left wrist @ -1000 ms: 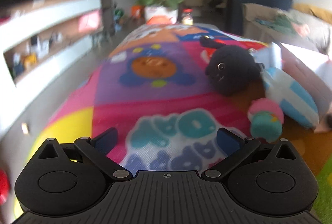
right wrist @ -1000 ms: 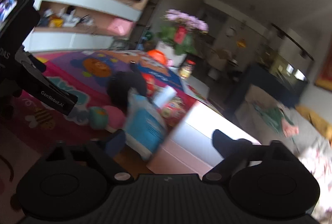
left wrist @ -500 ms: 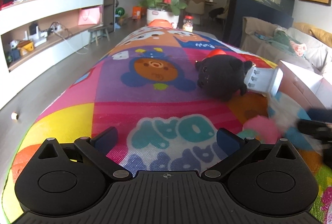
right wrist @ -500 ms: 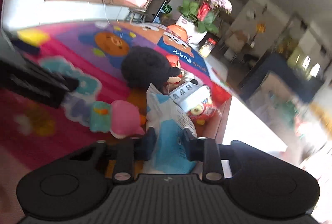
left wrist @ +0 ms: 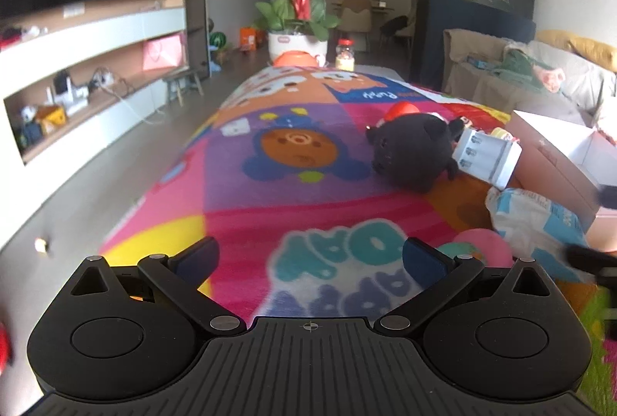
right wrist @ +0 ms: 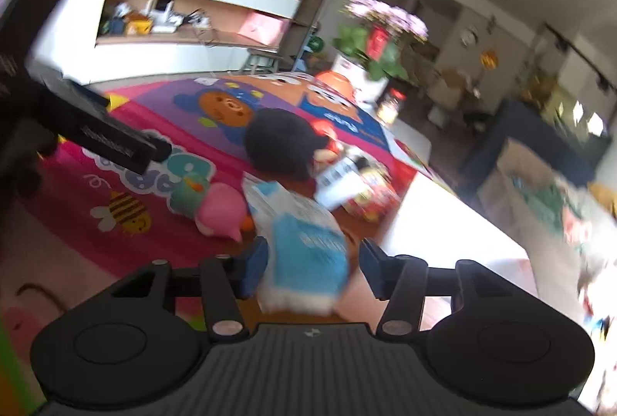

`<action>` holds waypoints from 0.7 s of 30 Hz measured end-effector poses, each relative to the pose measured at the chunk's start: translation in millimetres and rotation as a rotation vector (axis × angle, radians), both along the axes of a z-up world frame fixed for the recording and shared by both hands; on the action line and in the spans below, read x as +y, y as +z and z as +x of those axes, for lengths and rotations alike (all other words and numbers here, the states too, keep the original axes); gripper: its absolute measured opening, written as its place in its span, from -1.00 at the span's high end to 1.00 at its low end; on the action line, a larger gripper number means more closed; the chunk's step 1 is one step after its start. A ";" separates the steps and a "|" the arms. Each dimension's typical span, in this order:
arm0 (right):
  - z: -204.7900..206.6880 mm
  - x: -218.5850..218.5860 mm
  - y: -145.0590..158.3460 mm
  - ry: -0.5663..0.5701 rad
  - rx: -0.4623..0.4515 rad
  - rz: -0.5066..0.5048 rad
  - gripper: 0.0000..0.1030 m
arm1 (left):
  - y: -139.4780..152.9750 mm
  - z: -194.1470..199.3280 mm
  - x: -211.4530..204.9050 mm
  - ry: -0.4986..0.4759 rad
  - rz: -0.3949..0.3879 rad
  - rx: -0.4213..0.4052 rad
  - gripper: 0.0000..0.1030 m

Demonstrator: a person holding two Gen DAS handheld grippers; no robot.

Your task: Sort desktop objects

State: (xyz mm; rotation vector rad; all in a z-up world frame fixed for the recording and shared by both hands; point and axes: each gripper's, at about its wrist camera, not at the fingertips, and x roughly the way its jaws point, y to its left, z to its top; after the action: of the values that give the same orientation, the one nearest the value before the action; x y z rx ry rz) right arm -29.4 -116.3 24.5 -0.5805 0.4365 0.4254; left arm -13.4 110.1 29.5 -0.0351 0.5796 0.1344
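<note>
A blue and white packet [right wrist: 304, 242] lies between the fingers of my right gripper [right wrist: 308, 261], whose jaws stand apart on either side of it. The packet also shows in the left wrist view [left wrist: 536, 223]. Beside it lie a pink and teal plush toy [right wrist: 216, 208], a black plush toy [right wrist: 281, 146] and a white box with black marks [right wrist: 339, 181]. My left gripper [left wrist: 308, 258] is open and empty above the colourful play mat [left wrist: 270, 161], left of the toys. The black plush [left wrist: 412, 154] and the white box [left wrist: 486, 157] lie ahead on its right.
An open white and pink cardboard box [right wrist: 443, 223] stands right of the pile, also in the left wrist view [left wrist: 555, 154]. A potted orchid [left wrist: 297, 15] and an orange bowl [left wrist: 297, 59] stand at the mat's far end. Shelving runs along the left, a sofa [left wrist: 540, 76] on the right.
My right gripper had closed on the blue and white packet half a second ago; now its jaws are wider apart around it and the view has tilted. The left gripper stays open, almost still.
</note>
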 end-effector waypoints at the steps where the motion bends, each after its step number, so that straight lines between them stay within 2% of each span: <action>1: 6.2 11.4 -7.2 0.010 -0.021 -0.044 -0.12 | 3.7 -2.9 2.7 -0.005 0.009 -0.002 -1.00; 2: 12.9 21.2 -14.5 0.012 -0.040 -0.090 -0.20 | 6.3 -5.2 4.5 -0.008 0.017 -0.003 -1.00; 5: 36.3 41.2 -34.7 -0.014 -0.047 -0.190 -0.22 | 11.8 -11.8 9.0 -0.017 0.043 -0.012 -1.00; 7: 45.6 41.0 -37.3 -0.025 -0.007 -0.170 -0.14 | 12.7 -14.3 10.3 -0.028 0.049 -0.015 -1.00; 9: 43.3 35.3 -29.3 -0.038 0.021 -0.140 0.02 | 11.6 -15.0 7.7 -0.062 0.043 -0.012 -1.00; 11: 34.1 18.2 -6.9 -0.039 0.116 0.002 0.03 | 9.7 -14.8 0.4 -0.120 0.033 -0.003 -1.00; 14: 21.4 -31.0 24.7 -0.007 0.366 0.316 0.03 | 6.3 -15.5 -18.9 -0.244 0.026 0.006 -1.00; 17: 15.8 -93.5 23.2 -0.021 0.619 0.622 0.01 | 0.0 -14.4 -46.1 -0.379 0.067 0.006 -1.00; 19: 10.3 -128.2 5.3 -0.084 0.684 0.714 -0.02 | -6.7 -11.3 -66.7 -0.446 0.123 0.006 -1.00; 20: 5.0 -144.1 -2.0 -0.135 0.666 0.734 -0.19 | -10.5 -8.4 -73.8 -0.460 0.150 0.006 -1.00; 21: -1.3 -160.2 -6.8 -0.191 0.632 0.761 -0.44 | -13.5 -5.9 -80.0 -0.469 0.172 0.007 -1.00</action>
State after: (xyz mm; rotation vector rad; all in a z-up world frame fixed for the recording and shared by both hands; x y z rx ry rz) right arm -30.7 -276.4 17.7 0.3531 0.8666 0.5465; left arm -19.3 30.1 16.0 0.2673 0.5675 -0.2716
